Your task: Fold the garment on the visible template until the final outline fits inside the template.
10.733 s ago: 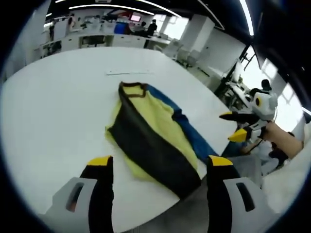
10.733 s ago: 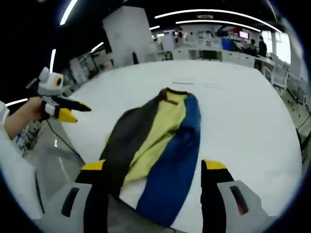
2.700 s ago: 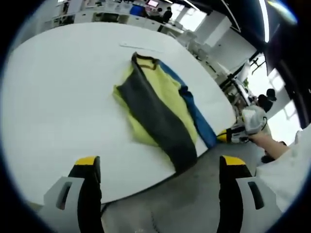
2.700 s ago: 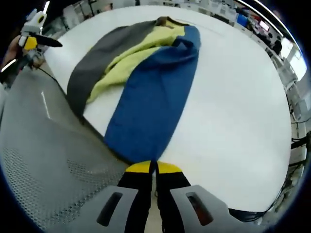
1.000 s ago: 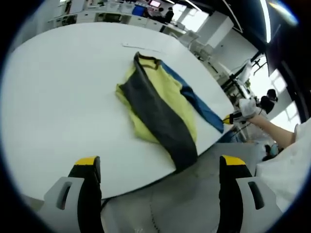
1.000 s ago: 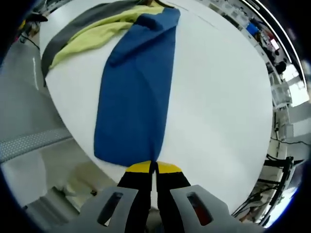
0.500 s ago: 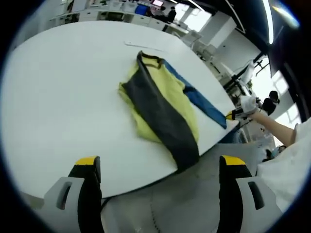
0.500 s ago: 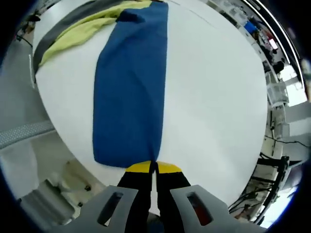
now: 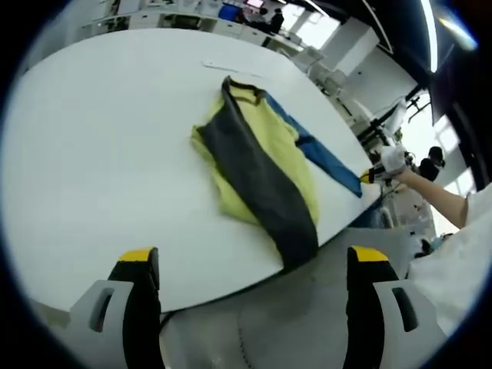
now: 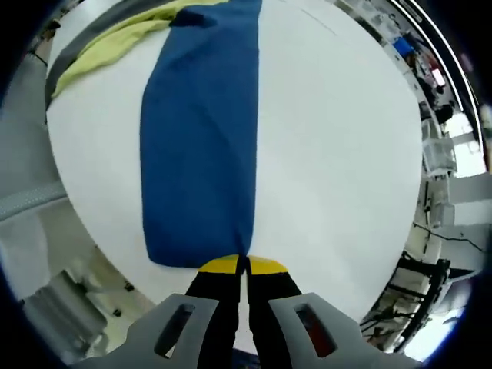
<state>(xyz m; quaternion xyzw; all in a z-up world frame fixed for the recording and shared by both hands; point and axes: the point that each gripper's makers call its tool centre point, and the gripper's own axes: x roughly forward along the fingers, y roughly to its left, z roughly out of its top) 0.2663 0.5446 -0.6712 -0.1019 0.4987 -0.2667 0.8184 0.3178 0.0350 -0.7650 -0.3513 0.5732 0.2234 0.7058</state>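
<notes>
A garment (image 9: pixel 257 165) lies on the round white table (image 9: pixel 92 154), with a yellow body, a dark grey sleeve (image 9: pixel 261 192) folded across it and a brown collar at the far end. Its blue sleeve (image 10: pixel 200 131) is stretched out flat and straight. My right gripper (image 10: pixel 242 266) is shut on that sleeve's cuff near the table edge. It shows in the left gripper view as the right gripper (image 9: pixel 371 175), in a gloved hand at the blue sleeve's tip. My left gripper (image 9: pixel 254 261) hangs open, off the table's near edge, with nothing between its fingers.
A faint thin mark (image 9: pixel 231 65) lies on the table beyond the collar. A grey mesh chair (image 9: pixel 307 323) stands below the near edge. Office desks and people (image 9: pixel 275 15) are far behind. The grey sleeve's end hangs over the table edge (image 9: pixel 296 257).
My right gripper, shut on the blue cuff, has pulled the sleeve out away from the body until it lies straight. My left gripper stays open and almost still.
</notes>
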